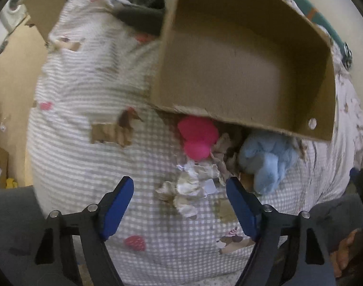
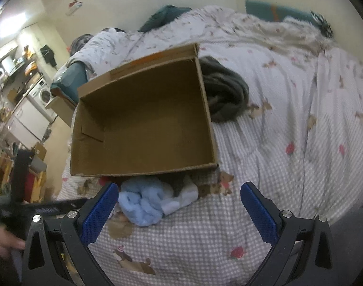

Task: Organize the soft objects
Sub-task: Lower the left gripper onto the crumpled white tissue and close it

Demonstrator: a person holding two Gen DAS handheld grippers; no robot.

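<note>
An open, empty cardboard box [image 1: 241, 71] stands on the bed; it also shows in the right wrist view [image 2: 143, 124]. In front of its near wall lie a pink soft toy [image 1: 197, 140], a light blue plush [image 1: 267, 162] and a crumpled white-beige cloth [image 1: 191, 188]. The blue plush [image 2: 141, 202] shows in the right wrist view too, with a pale cloth [image 2: 181, 197] beside it. My left gripper [image 1: 180, 201] is open, its jaws either side of the crumpled cloth. My right gripper [image 2: 179, 211] is open and empty, just right of the blue plush.
A checked bedspread [image 2: 264, 166] with printed animals covers the bed. A dark grey garment [image 2: 222, 93] lies behind the box. A teal pillow [image 2: 276, 12] is at the back. Kitchen appliances [image 2: 38, 100] and cardboard boxes [image 1: 5, 95] stand to the left of the bed.
</note>
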